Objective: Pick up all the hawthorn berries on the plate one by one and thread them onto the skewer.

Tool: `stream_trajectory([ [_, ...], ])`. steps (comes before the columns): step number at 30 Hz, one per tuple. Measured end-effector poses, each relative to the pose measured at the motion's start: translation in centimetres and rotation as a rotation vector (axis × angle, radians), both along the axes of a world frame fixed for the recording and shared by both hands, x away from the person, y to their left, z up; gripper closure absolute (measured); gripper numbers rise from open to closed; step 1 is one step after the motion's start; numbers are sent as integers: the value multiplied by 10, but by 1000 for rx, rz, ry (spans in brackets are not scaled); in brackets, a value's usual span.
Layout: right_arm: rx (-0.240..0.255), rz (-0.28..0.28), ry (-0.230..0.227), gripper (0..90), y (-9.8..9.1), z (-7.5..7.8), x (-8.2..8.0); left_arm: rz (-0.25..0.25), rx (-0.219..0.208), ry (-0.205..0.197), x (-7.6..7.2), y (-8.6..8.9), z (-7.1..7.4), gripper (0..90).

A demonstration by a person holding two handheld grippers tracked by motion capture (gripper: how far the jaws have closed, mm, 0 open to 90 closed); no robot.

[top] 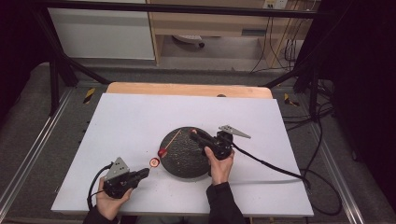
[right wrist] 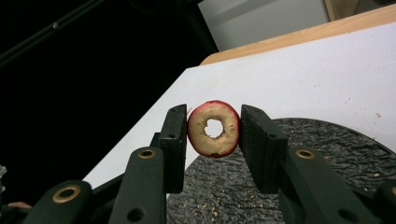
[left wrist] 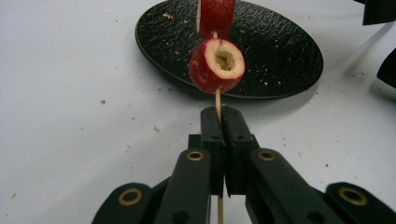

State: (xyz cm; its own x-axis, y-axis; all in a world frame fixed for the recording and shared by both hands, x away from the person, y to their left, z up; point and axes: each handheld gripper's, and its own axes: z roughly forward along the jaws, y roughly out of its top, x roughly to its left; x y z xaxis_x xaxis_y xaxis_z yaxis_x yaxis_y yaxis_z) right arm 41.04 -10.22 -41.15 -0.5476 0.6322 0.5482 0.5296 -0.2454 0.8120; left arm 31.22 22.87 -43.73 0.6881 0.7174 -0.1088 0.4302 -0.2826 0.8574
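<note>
Two grippers working at the white table. Left gripper is clamping its jaws tight on a thin wooden skewer; just beyond the tips, a cored red fruit piece is sitting threaded on it, a second red piece beyond that. Crumbs are lying scattered around. Farther out, the black textured plate is resting on the table. Right gripper, hand reaching in over the plate, is pinching a red-skinned fruit ring between its pads, hole facing the camera.
</note>
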Motion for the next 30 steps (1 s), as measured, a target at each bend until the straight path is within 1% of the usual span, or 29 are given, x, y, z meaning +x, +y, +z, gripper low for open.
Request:
stream_trajectory([
  [6, 46, -38, -15, 631, 1, 0, 2, 7, -15, -11, -1, -4, 2, 883],
  [8, 62, -52, -32, 631, 0, 2, 2, 6, -17, -14, -2, -6, 3, 883],
  [12, 108, -73, -40, 631, 1, 4, 2, 10, -24, -27, -4, -10, 5, 883],
  [15, 133, -86, -55, 631, 1, 4, 4, 7, -21, -34, -4, -13, 6, 883],
  [16, 141, -90, -48, 631, 0, 5, 3, 7, -21, -34, -4, -14, 6, 882],
  [18, 147, -99, -61, 631, 0, 5, 4, 9, -21, -37, -5, -15, 6, 882],
  [19, 158, -101, -56, 631, 0, 6, 4, 9, -22, -38, -5, -16, 6, 883],
  [26, 202, -126, -65, 631, 0, 7, 8, 6, -31, -46, -5, -22, 8, 882],
  [30, 235, -136, -65, 631, -1, 9, 10, 6, -37, -51, -5, -26, 9, 883],
])
